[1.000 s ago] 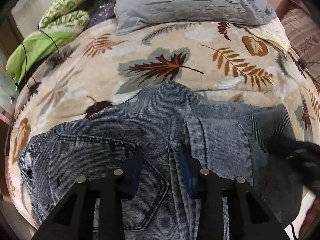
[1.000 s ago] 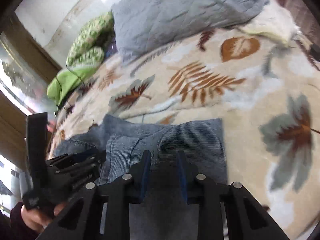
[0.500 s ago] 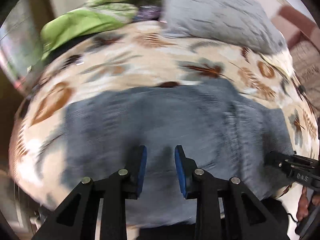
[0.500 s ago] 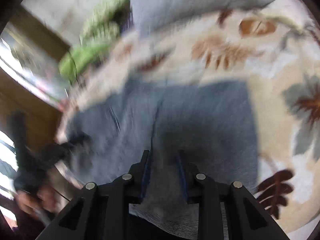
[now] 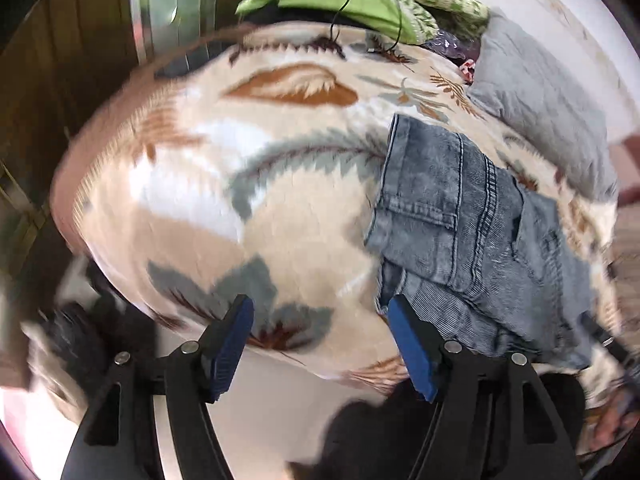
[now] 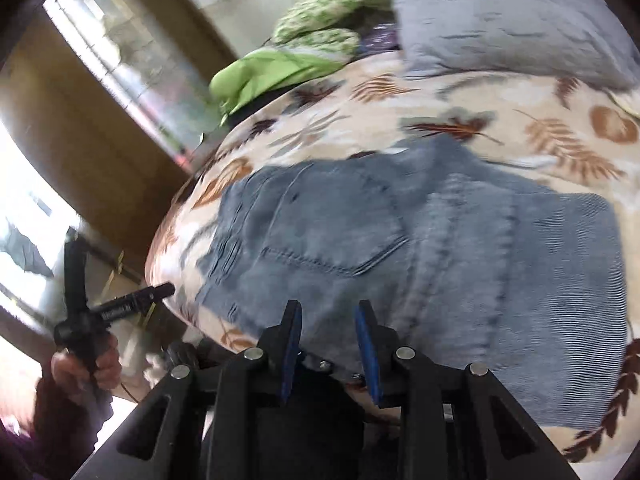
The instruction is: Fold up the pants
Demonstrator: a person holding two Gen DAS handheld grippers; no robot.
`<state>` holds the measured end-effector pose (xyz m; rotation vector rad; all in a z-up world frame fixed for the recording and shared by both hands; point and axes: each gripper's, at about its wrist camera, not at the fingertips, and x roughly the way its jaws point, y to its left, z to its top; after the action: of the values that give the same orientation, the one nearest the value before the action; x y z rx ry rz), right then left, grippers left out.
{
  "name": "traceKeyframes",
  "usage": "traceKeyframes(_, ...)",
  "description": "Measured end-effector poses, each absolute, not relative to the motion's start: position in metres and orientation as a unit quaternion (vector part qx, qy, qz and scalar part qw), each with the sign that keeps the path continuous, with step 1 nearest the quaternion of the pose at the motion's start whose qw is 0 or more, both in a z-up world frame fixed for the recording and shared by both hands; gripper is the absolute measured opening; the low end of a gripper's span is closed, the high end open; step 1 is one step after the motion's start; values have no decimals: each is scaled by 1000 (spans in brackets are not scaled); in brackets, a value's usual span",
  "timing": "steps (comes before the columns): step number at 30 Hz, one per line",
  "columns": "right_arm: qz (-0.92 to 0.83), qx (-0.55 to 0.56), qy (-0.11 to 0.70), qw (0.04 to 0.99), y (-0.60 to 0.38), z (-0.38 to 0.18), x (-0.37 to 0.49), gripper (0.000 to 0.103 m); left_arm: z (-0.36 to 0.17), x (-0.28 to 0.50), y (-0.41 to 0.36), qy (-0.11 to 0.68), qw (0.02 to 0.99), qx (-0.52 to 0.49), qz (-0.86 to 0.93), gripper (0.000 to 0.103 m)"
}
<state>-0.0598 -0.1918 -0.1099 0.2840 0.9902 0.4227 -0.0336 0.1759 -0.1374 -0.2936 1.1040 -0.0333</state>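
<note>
The grey-blue denim pants (image 6: 400,240) lie folded in a rough rectangle on the leaf-print blanket (image 6: 520,120), back pocket up. My right gripper (image 6: 328,306) hovers over their near edge with a narrow gap between the jaws and nothing in it. In the left wrist view the pants (image 5: 460,220) sit to the right. My left gripper (image 5: 320,304) is over bare blanket (image 5: 240,180) beside their left edge; its jaws are opening wide and are empty. In the right wrist view, the left gripper (image 6: 100,308) shows at the bed's left edge, held by a hand (image 6: 80,368).
A grey pillow (image 6: 500,20) lies at the head of the bed, with green cloths (image 6: 272,68) piled to its left. A wooden wall and window (image 6: 80,120) stand beyond the bed's left side. The bed edge drops off just below both grippers.
My left gripper has swung left off the pants onto bare blanket and its jaws have spread wide. My right gripper has drawn back toward the pants' near edge, its gap unchanged.
</note>
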Motion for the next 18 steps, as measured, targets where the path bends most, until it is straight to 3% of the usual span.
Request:
traceKeyframes(6, 195, 142, 479, 844, -194, -118, -60, 31, -151, -32, 165, 533, 811, -227, -86, 71)
traceKeyframes(18, 173, 167, 469, 850, -215, -115, -54, 31, -169, 7, 126, 541, 800, -240, -102, 71)
